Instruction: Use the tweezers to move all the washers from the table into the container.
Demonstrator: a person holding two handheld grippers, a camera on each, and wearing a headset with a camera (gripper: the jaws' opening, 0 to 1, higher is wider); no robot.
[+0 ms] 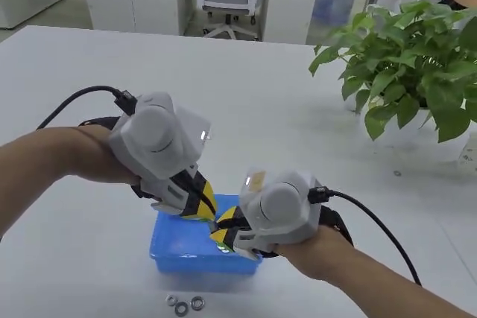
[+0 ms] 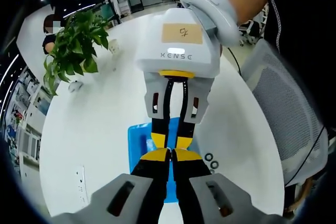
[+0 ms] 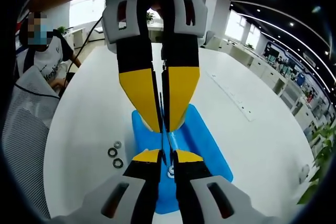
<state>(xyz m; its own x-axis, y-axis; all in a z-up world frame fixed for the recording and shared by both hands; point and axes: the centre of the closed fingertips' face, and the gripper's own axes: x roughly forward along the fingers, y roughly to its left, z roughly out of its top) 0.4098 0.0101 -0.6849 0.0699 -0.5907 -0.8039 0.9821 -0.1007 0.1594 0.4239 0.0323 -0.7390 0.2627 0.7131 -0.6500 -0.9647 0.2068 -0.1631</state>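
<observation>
Left gripper (image 2: 171,153) and right gripper (image 3: 167,156) both pinch thin metal tweezers (image 3: 161,121) above the blue rectangular container (image 3: 206,146), three round washers (image 3: 113,152) beside.

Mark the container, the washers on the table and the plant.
container (image 1: 173,249), head view, bare blue inside
washers (image 1: 181,308), head view, middle washer of three
plant (image 1: 406,72), head view, leaves

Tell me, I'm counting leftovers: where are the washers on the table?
Three small silver ring washers cluster on the white table at the head view's bottom edge, just in front of the blue plastic container.
</observation>
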